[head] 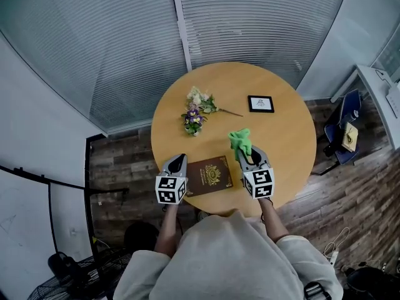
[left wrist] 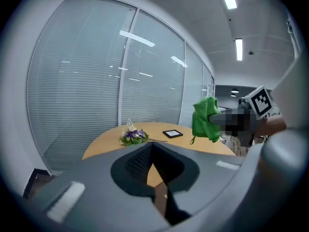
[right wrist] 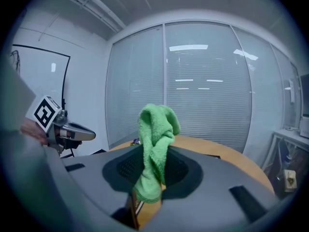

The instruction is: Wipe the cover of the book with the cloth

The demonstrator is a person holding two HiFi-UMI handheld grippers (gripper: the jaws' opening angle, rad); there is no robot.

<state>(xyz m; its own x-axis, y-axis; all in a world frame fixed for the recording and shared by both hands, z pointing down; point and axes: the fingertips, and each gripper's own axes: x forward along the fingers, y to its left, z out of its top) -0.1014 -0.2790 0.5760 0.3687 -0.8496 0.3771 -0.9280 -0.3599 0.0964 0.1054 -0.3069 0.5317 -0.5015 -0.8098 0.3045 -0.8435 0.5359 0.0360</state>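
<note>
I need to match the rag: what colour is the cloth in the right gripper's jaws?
Bright green terry cloth, seen best in the right gripper view.

Fuzzy green terry cloth (right wrist: 153, 149) between matt grey plastic jaws. Beneath them sit a smooth round wooden counter (head: 284, 136) and a brown book (head: 209, 175) — gilt-stamped, faintly glossy.

The cloth (head: 240, 140) in my right claw (head: 242, 151) is bright green; the book (head: 209, 175) dark brown with gold crest; the table (head: 284, 136) pale wood.
</note>
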